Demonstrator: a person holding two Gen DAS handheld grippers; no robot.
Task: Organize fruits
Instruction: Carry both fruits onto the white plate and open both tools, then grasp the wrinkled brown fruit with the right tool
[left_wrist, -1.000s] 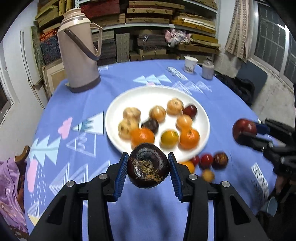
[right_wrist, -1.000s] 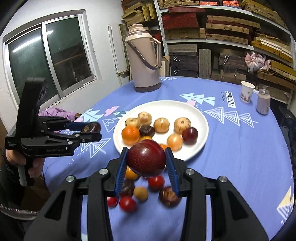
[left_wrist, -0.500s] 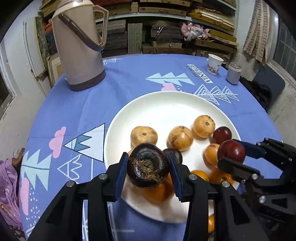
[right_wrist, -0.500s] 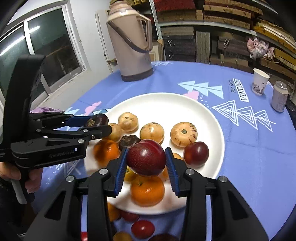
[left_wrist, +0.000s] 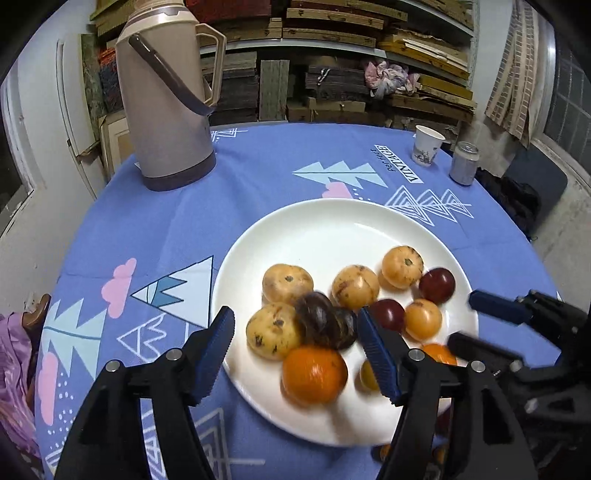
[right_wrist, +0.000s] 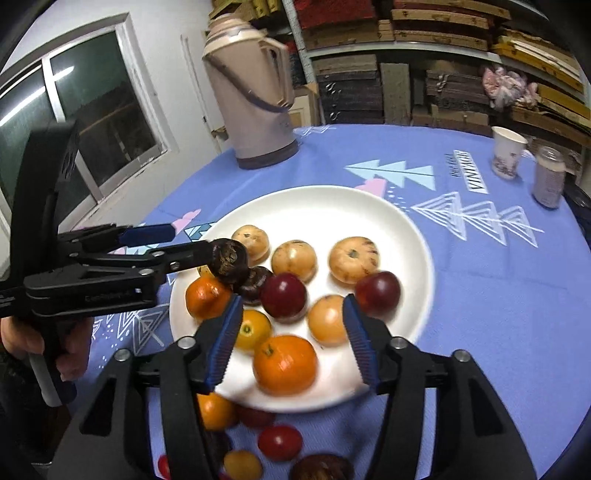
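A white plate (left_wrist: 332, 218) on the blue cloth holds several tan, orange and dark red fruits. My left gripper (left_wrist: 295, 332) hangs over its near left part with jaws opening. A dark brown fruit (left_wrist: 317, 317), blurred, sits loose below and between them beside another dark one, touched by neither pad. In the right wrist view that fruit (right_wrist: 229, 260) is just off the left gripper's (right_wrist: 192, 240) tip. My right gripper (right_wrist: 291, 310) is opening too, over a dark red plum (right_wrist: 283, 295) that rests on the plate free of its pads.
A tall beige thermos (left_wrist: 166, 103) stands at the back left, a paper cup (left_wrist: 426, 147) and a can (left_wrist: 464, 164) at the back right. Several small loose fruits (right_wrist: 279, 441) lie on the cloth before the plate. A hand (right_wrist: 70, 347) holds the left gripper.
Both grippers moved in over the plate. Each then spread its jaws and let go: the dark brown fruit and the red plum now lie among the fruits on the plate.
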